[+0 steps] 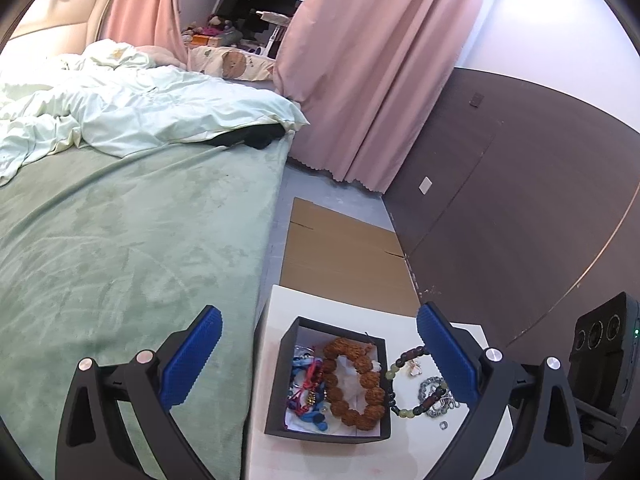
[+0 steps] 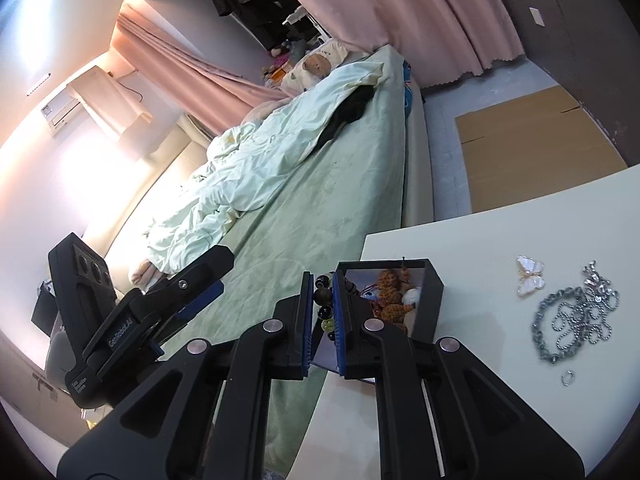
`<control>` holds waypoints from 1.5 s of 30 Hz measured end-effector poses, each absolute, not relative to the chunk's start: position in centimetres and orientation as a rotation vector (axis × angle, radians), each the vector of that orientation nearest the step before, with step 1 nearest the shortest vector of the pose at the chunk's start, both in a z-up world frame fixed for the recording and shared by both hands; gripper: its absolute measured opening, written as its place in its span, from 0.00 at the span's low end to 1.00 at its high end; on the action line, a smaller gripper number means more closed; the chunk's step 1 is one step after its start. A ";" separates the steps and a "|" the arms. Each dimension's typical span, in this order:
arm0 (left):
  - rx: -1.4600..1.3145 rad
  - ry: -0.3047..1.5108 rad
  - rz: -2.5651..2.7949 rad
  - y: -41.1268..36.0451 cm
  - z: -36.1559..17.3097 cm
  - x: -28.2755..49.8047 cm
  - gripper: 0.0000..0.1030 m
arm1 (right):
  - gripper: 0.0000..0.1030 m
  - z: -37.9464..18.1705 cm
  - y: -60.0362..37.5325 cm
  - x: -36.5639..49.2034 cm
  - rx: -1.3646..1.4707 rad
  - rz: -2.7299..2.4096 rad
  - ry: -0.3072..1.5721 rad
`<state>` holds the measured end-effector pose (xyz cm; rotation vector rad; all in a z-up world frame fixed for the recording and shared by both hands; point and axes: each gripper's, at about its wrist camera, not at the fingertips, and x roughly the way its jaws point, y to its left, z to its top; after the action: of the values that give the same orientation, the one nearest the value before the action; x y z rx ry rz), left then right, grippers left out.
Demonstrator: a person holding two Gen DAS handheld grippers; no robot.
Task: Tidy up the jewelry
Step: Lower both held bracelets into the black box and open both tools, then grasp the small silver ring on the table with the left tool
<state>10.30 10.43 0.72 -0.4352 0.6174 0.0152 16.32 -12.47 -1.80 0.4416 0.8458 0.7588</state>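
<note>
A black open box (image 1: pixel 276 384) stands on the white table (image 1: pixel 320 460), holding a chunky brown bead bracelet (image 1: pixel 360 384) and red and blue cords (image 1: pixel 308 384). My left gripper (image 1: pixel 320 360) hovers over the box, open wide with nothing between its blue pads. My right gripper (image 2: pixel 322 280) is shut on a dark and green bead bracelet (image 2: pixel 323 298) beside the box's wall (image 2: pixel 430 300). In the left wrist view that bead bracelet (image 1: pixel 394 376) drapes at the box's right wall. A butterfly ornament (image 2: pixel 530 276), silver chains (image 2: pixel 572 320) and a small ring (image 2: pixel 567 378) lie loose on the table.
A bed with a green sheet (image 1: pixel 120 260) and a rumpled pale quilt (image 1: pixel 140 108) runs along the table's left side. Flattened cardboard (image 1: pixel 340 252) lies on the floor beyond the table. Pink curtains (image 1: pixel 360 80) and a dark wall panel (image 1: pixel 520 200) stand behind.
</note>
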 end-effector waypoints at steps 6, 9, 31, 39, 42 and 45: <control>-0.439 0.632 0.017 10.6 0.5 10.7 0.92 | 0.54 -2.3 -12.6 16.8 0.434 0.734 0.865; -0.429 0.639 0.011 10.4 0.4 10.8 0.92 | 0.54 -2.1 -13.7 16.7 0.427 0.704 0.854; -0.356 0.684 -0.080 4.6 -0.2 11.4 0.92 | 0.59 -2.2 -23.3 15.8 0.407 0.504 0.857; -0.316 0.718 -0.137 1.1 -0.9 12.1 0.92 | 0.59 -2.7 -26.5 15.9 0.417 0.451 0.888; -0.292 0.736 -0.175 -0.7 -1.3 12.4 0.92 | 0.59 -3.1 -27.7 15.9 0.413 0.424 0.908; -0.261 0.759 -0.207 -2.5 -1.8 12.7 0.92 | 0.59 -3.2 -28.3 15.9 0.401 0.412 0.919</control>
<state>12.67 -2.47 -1.81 -0.2607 0.7590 -0.2068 15.91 -28.32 -3.19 0.4010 0.9189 0.4125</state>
